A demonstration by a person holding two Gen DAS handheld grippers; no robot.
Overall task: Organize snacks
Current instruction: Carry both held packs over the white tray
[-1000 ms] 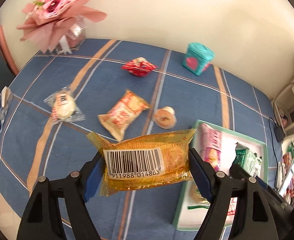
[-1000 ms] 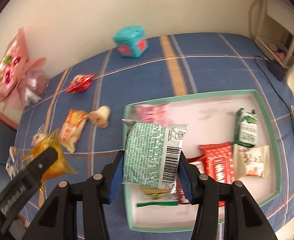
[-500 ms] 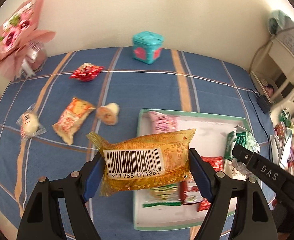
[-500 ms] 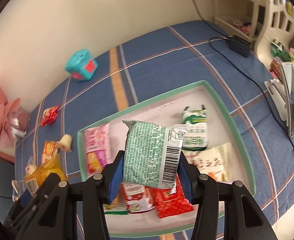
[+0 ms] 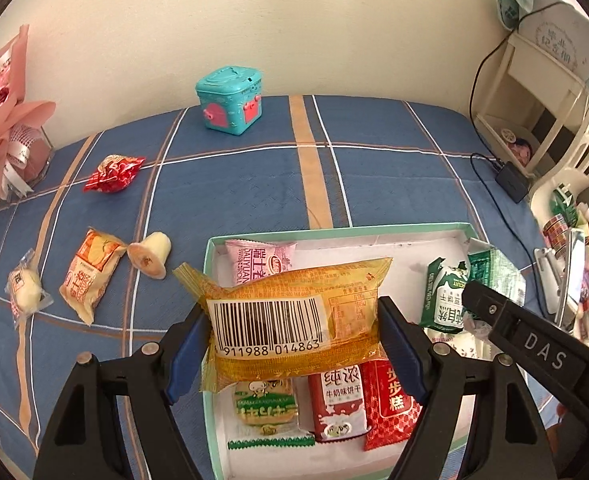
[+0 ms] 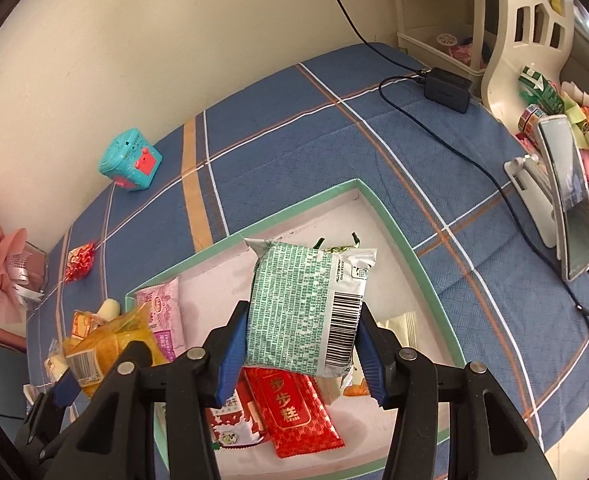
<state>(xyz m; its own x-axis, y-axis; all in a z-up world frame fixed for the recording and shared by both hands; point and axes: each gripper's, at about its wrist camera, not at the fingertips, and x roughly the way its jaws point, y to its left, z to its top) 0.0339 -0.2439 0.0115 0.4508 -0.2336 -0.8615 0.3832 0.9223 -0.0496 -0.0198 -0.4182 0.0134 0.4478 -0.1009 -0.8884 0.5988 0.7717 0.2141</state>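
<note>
My left gripper [image 5: 294, 332] is shut on a yellow snack packet [image 5: 290, 320] with a barcode, held above the left part of the green-rimmed tray [image 5: 334, 231]. My right gripper [image 6: 300, 344] is shut on a green-and-white snack packet [image 6: 306, 308], held above the tray [image 6: 398, 236]. The tray holds several packets: pink [image 5: 260, 262], red [image 6: 294, 412] and green [image 5: 444, 300]. Loose on the blue cloth to the left lie a red wrapped sweet [image 5: 112, 172], an orange packet [image 5: 90, 274], a jelly cup [image 5: 150, 254] and a clear-wrapped bun [image 5: 26, 284].
A teal toy box [image 5: 230, 100] stands by the wall. A pink bouquet [image 5: 2, 120] is at the far left. A charger with cable [image 6: 446, 88], a phone on a stand [image 6: 566, 200] and a white shelf [image 6: 506, 20] are at the right.
Both grippers have swung right with their packets, from over the open cloth to above the tray. The grips have not changed.
</note>
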